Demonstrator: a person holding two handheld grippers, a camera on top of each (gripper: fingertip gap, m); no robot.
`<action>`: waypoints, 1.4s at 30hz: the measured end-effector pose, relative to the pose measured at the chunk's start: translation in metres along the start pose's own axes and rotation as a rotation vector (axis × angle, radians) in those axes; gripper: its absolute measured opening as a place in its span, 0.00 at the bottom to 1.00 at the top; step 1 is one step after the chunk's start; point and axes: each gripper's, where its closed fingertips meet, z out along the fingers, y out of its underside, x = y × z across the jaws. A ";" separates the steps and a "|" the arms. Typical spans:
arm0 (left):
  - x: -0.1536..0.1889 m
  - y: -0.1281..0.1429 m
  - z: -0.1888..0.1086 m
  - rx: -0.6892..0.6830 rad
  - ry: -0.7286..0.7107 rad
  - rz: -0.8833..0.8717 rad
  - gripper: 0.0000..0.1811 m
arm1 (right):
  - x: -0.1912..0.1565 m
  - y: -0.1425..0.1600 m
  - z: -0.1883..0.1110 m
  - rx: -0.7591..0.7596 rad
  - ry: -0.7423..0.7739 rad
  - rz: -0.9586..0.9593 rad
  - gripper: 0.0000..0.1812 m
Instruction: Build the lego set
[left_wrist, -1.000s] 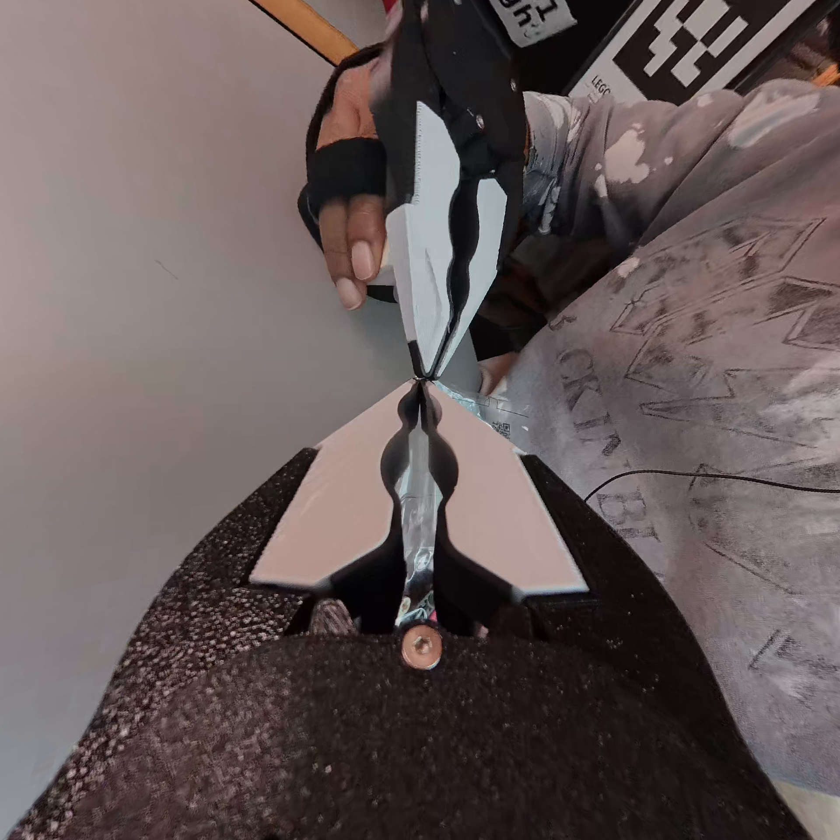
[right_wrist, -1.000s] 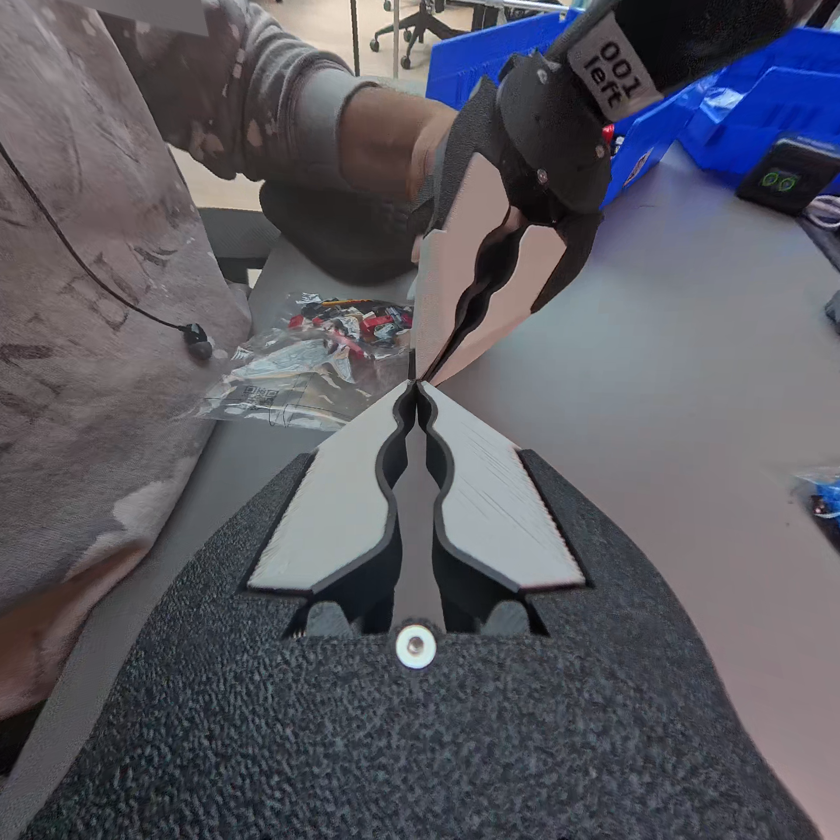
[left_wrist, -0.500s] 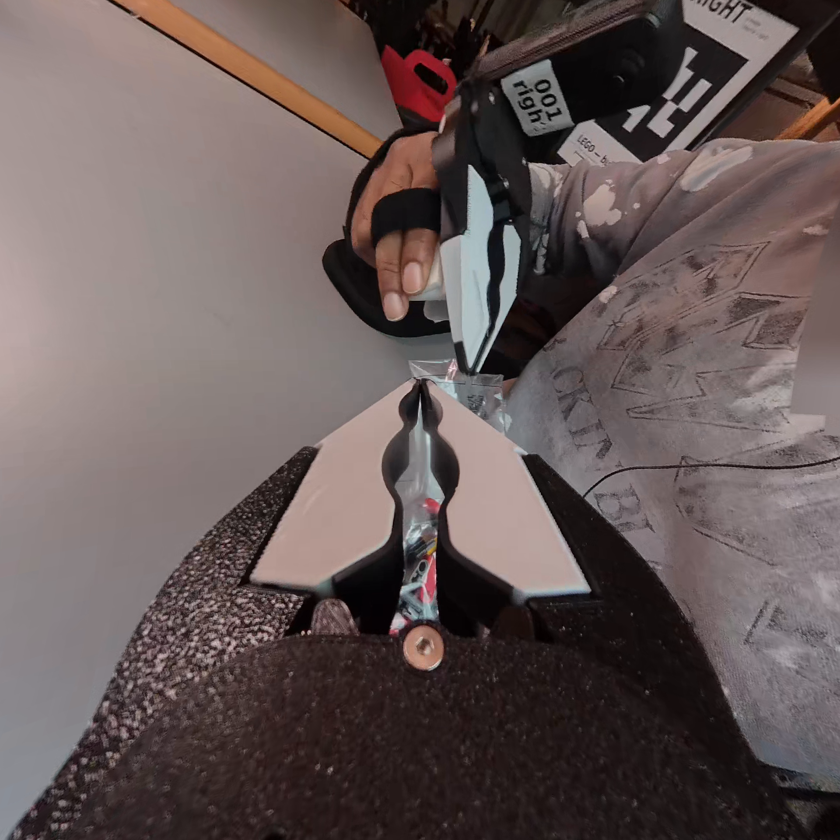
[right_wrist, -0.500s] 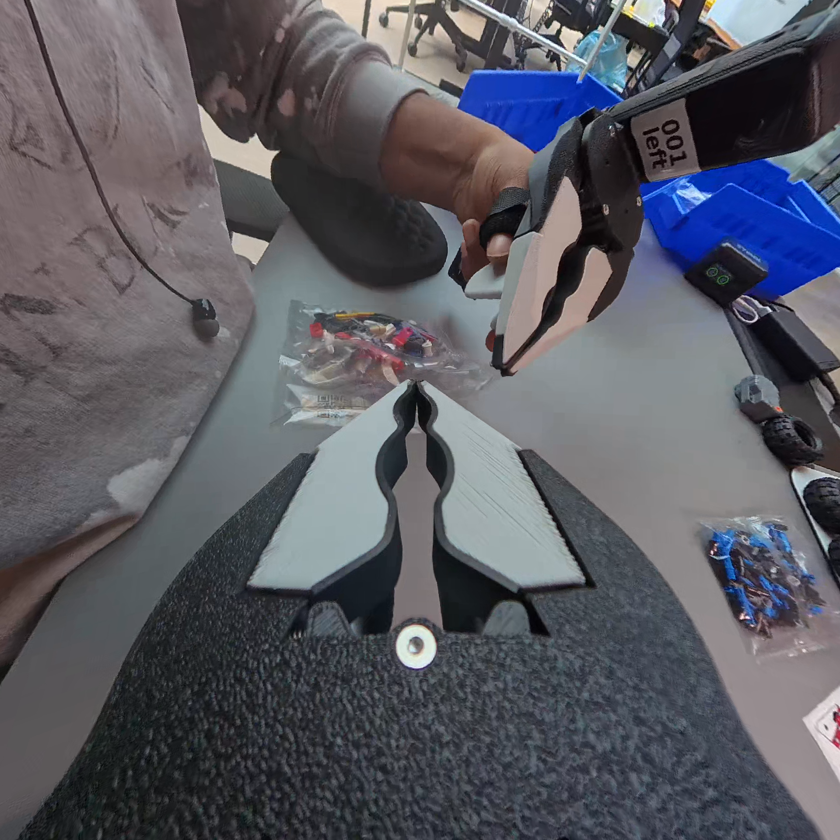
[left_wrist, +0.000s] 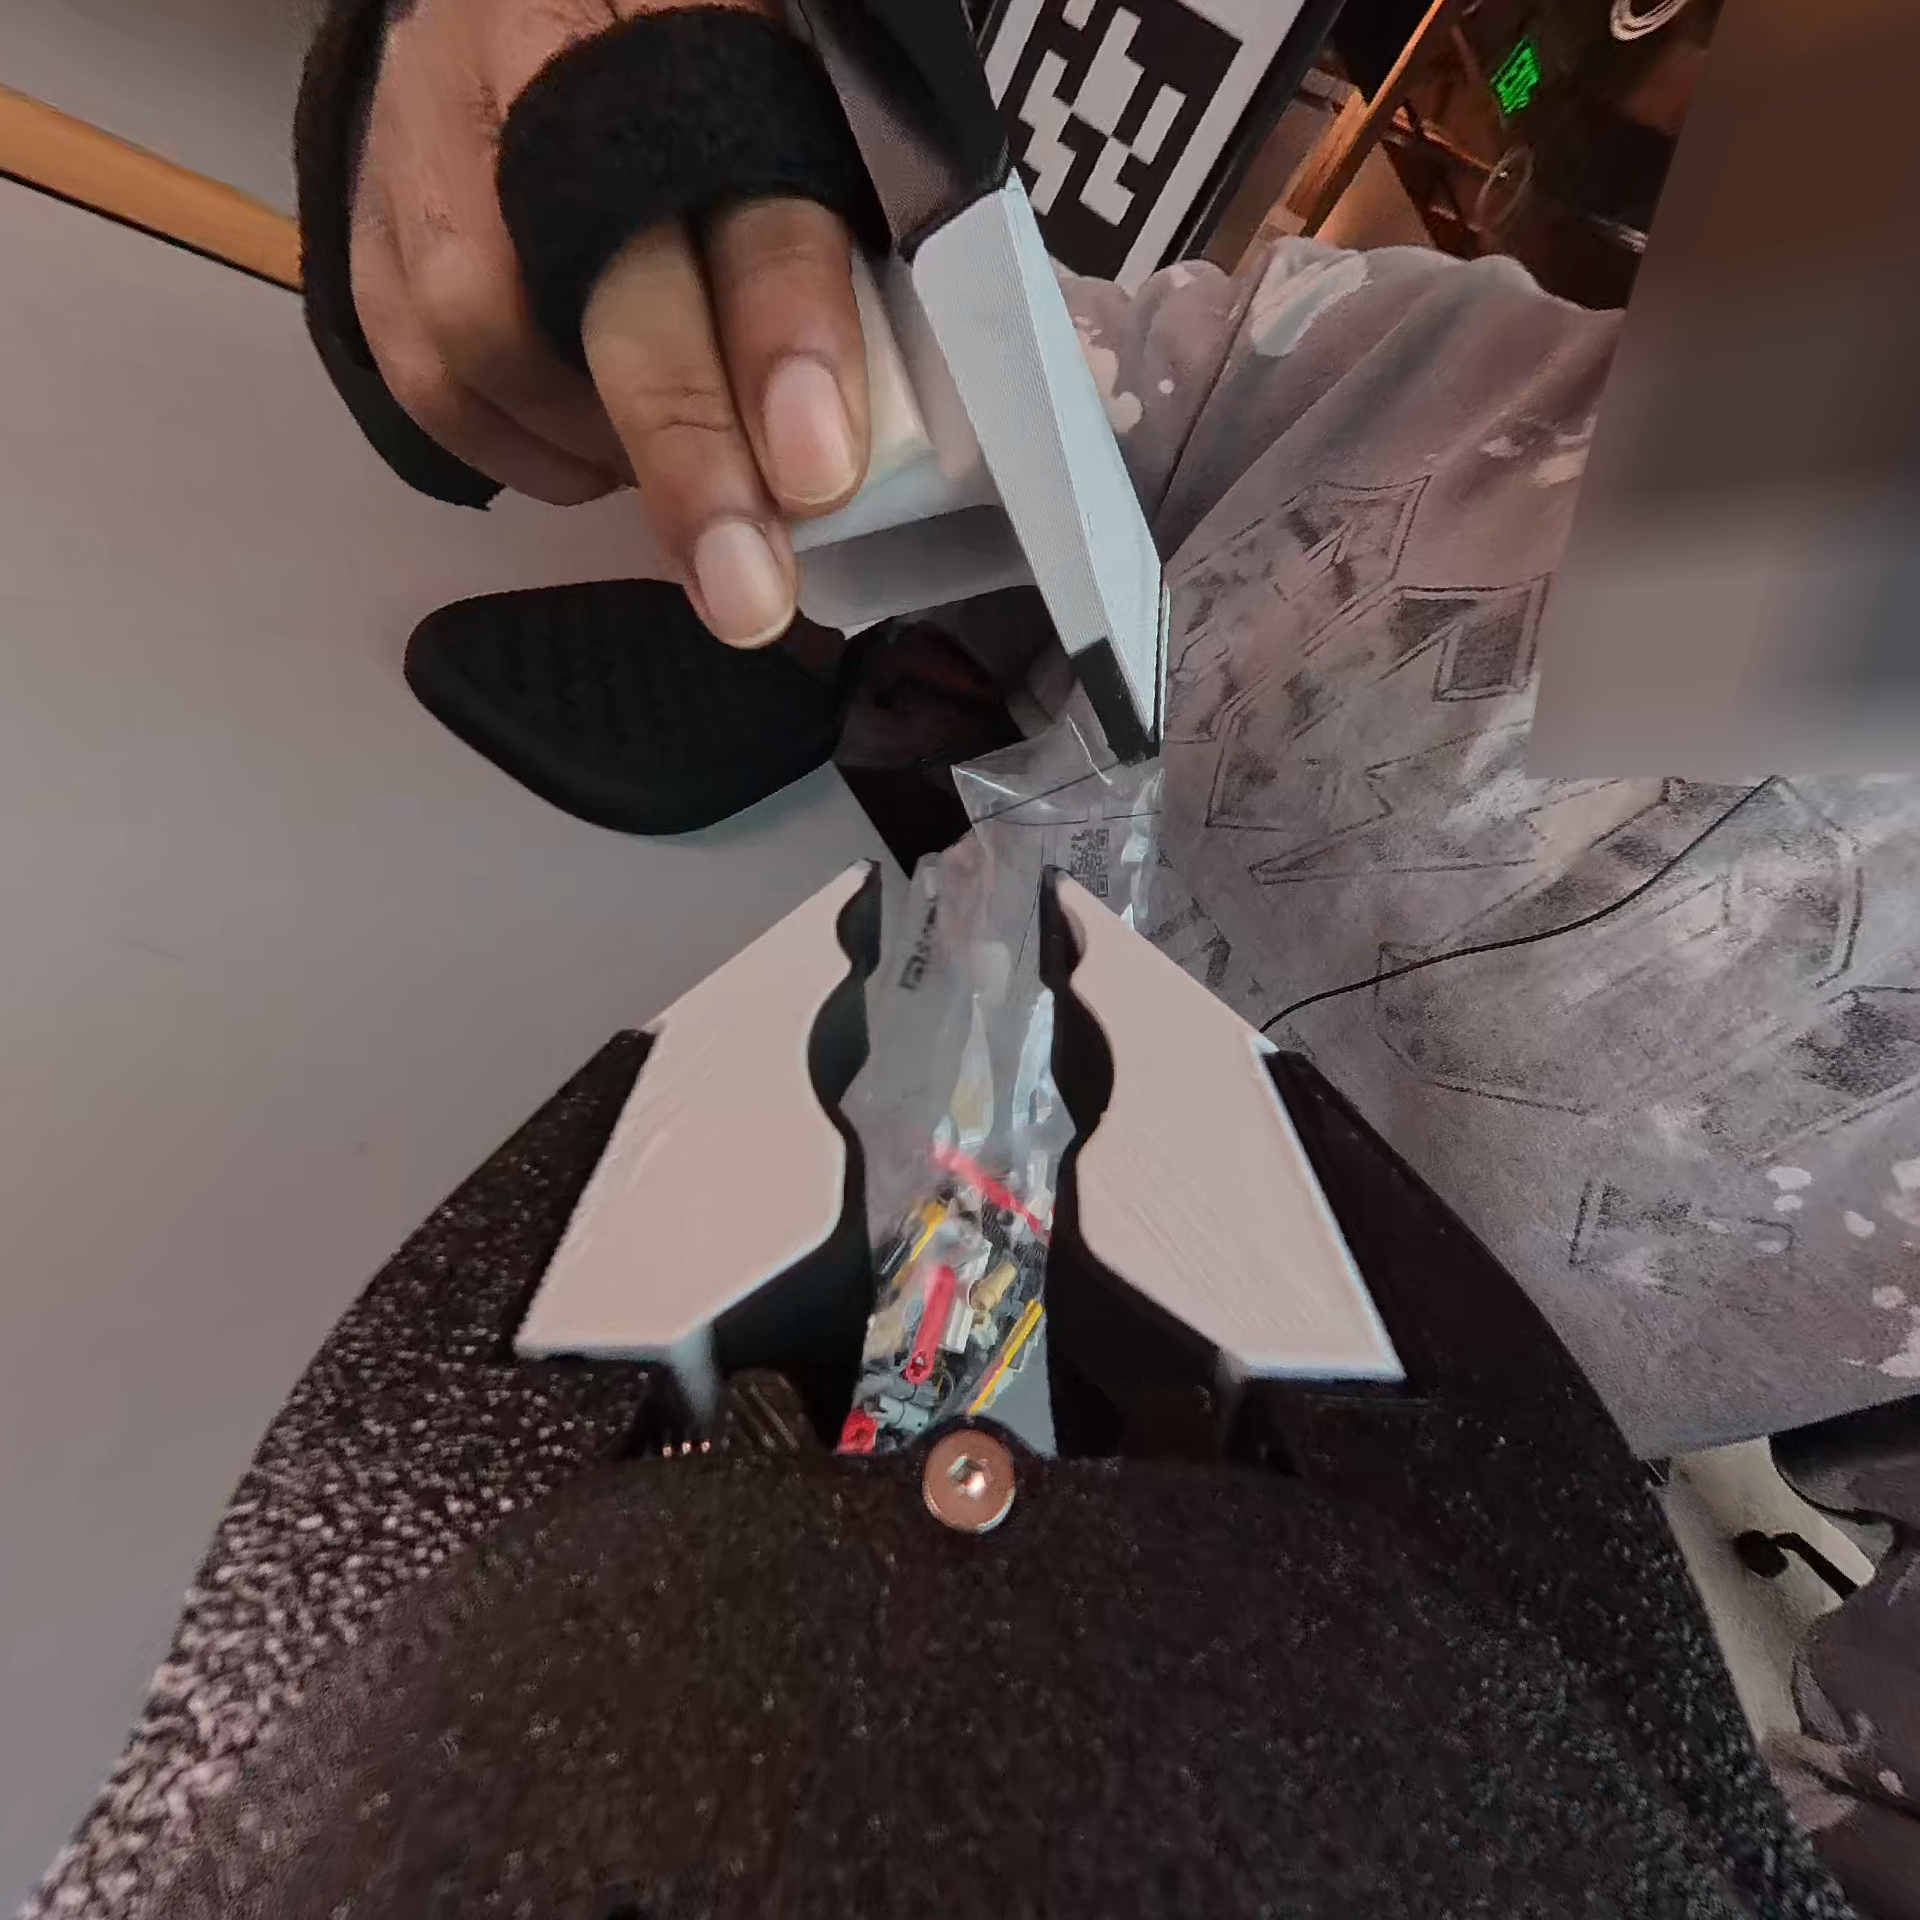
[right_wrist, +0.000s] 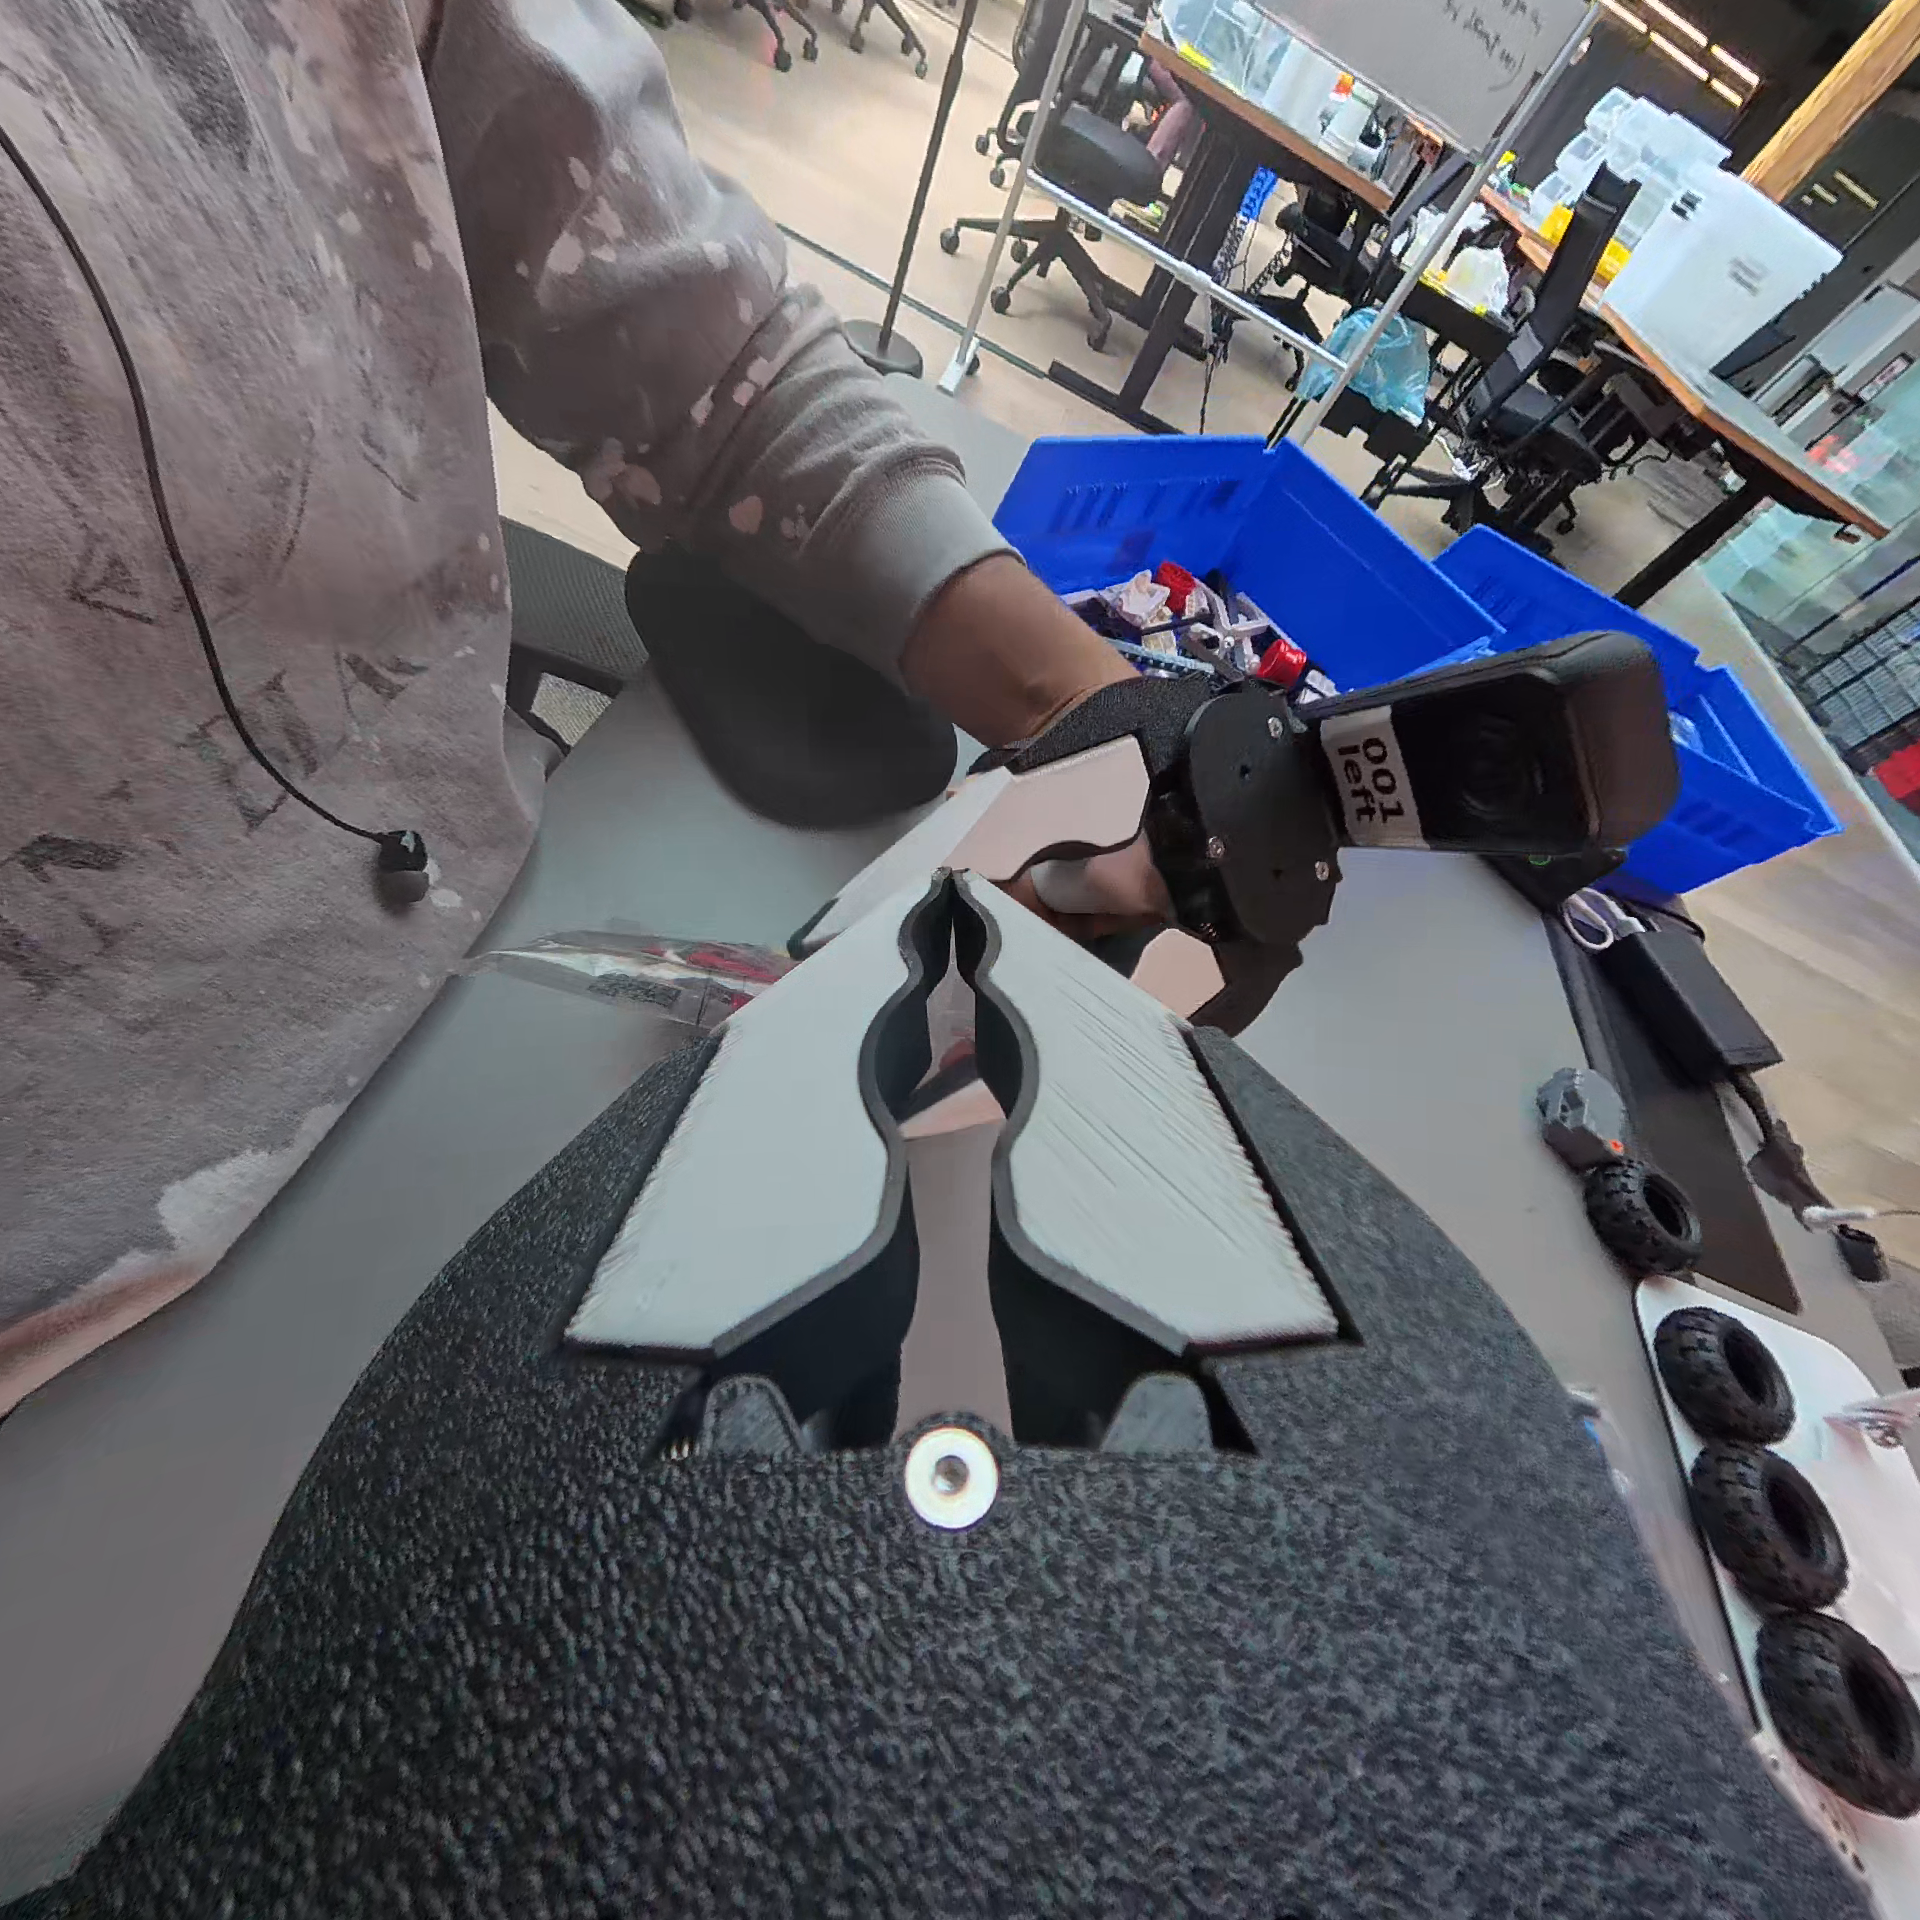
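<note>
Matte grey flat counter (right_wrist: 1403, 1039) carries a black textured wrist-rest pad (right_wrist: 790, 717), two blue plastic bins (right_wrist: 1299, 561), and a clear plastic bag of small coloured lego pieces (right_wrist: 644, 966). Black knobby rubber tyres (right_wrist: 1642, 1216) lie near its right edge beside a small grey block (right_wrist: 1579, 1112); more tyres sit on a white sheet (right_wrist: 1870, 1455).

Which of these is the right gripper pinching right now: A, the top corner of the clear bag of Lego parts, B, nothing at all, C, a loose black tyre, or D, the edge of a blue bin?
A: in the left wrist view the right gripper is shut on the upper corner of the clear bag of parts, while the left gripper stands open around the bag.
</note>
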 end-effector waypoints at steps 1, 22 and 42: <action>0.003 -0.004 0.000 0.016 0.022 0.009 0.07 | 0.002 -0.004 -0.001 0.000 0.004 -0.016 0.00; 0.013 -0.007 -0.057 0.141 -0.368 0.169 0.00 | -0.021 -0.027 -0.088 0.176 0.181 0.151 0.00; 0.004 -0.032 -0.117 0.371 -0.668 0.190 0.00 | 0.108 0.137 -0.300 0.117 1.097 0.556 0.00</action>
